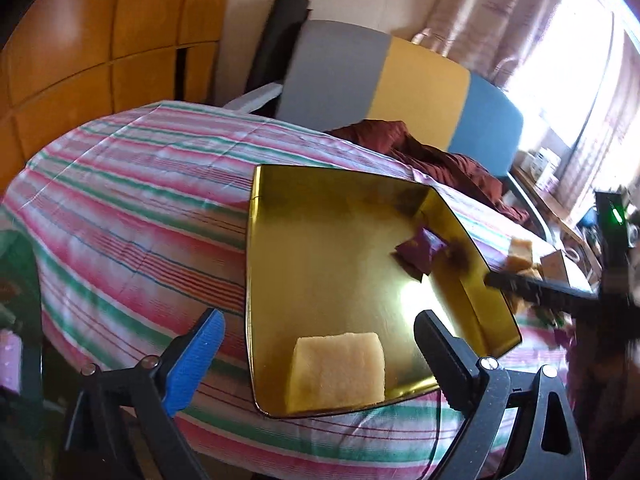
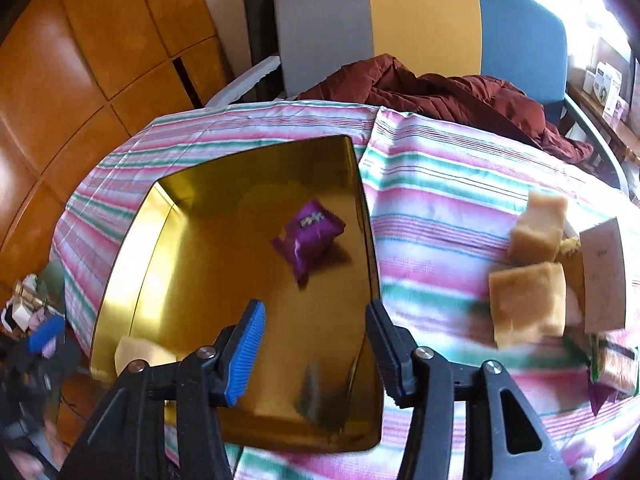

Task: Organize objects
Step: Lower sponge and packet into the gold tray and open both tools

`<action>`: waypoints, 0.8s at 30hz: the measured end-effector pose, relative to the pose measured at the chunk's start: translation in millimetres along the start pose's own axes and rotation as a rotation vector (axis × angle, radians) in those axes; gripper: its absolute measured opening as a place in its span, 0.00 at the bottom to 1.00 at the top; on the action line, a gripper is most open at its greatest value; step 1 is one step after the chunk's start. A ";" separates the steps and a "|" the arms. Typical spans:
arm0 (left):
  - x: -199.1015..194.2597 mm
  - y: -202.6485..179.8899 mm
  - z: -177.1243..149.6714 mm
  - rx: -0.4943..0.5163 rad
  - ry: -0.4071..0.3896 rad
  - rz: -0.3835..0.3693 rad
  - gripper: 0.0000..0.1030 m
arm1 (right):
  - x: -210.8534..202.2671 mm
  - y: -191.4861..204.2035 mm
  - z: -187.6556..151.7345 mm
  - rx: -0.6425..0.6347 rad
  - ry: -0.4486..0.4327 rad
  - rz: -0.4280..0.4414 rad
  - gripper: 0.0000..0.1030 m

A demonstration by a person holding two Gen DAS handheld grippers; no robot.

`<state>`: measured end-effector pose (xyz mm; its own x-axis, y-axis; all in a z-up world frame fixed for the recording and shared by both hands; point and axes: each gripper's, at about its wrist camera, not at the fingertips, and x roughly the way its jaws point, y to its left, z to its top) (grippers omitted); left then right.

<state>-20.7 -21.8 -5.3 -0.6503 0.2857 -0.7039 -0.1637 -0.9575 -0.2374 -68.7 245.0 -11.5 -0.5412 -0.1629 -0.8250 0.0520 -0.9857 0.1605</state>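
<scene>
A shiny gold tray [image 1: 320, 240] [image 2: 208, 248] lies on the striped tablecloth. In it are a purple snack packet [image 1: 420, 252] [image 2: 310, 236] and a pale yellow spongy block [image 1: 338, 368] [image 2: 140, 352]. My left gripper [image 1: 318, 320] hangs open over the tray's near end. The yellow block lies below the gap, and neither pad touches it. My right gripper [image 2: 315, 308] is open and empty above the tray's right half, just short of the purple packet. Two tan blocks [image 2: 538, 232] [image 2: 526, 304] lie on the cloth to the right of the tray.
Beside the tan blocks stand a pale card box [image 2: 604, 276] and some wrapped packets [image 2: 616, 364]. A maroon garment [image 2: 440, 92] lies on a grey, yellow and blue chair [image 2: 420, 20] behind the table. Wooden cupboard doors [image 2: 80, 60] fill the left.
</scene>
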 end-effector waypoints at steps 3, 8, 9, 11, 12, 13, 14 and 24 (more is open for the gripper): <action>-4.7 -8.9 -0.4 0.037 -0.022 0.033 0.94 | -8.7 8.1 -14.4 -0.039 -0.027 -0.003 0.57; -10.8 -21.1 -5.5 0.064 -0.032 0.070 0.96 | -18.8 19.8 -29.6 -0.087 -0.055 -0.007 0.58; -11.3 -23.3 -6.5 0.071 -0.032 0.084 0.96 | -20.9 21.4 -32.5 -0.095 -0.062 -0.008 0.60; -11.8 -27.7 -8.7 0.087 -0.031 0.104 0.96 | -24.2 23.8 -38.3 -0.108 -0.072 -0.013 0.63; -11.9 -29.6 -9.1 0.091 -0.030 0.107 0.96 | -25.8 24.1 -40.5 -0.110 -0.077 -0.014 0.63; -12.3 -32.0 -10.5 0.096 -0.030 0.110 0.96 | -27.2 24.0 -42.4 -0.112 -0.079 -0.014 0.63; -12.6 -34.5 -11.6 0.102 -0.030 0.113 0.96 | -28.1 23.5 -43.8 -0.111 -0.080 -0.016 0.63; -9.5 -54.5 -20.9 0.163 -0.014 0.106 0.96 | -37.2 7.3 -55.1 -0.075 -0.087 -0.034 0.64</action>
<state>9.8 28.5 0.3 -0.6802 0.1838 -0.7096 -0.2114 -0.9761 -0.0502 -1.9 241.4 -9.5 -0.6140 -0.1281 -0.7789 0.0937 -0.9916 0.0893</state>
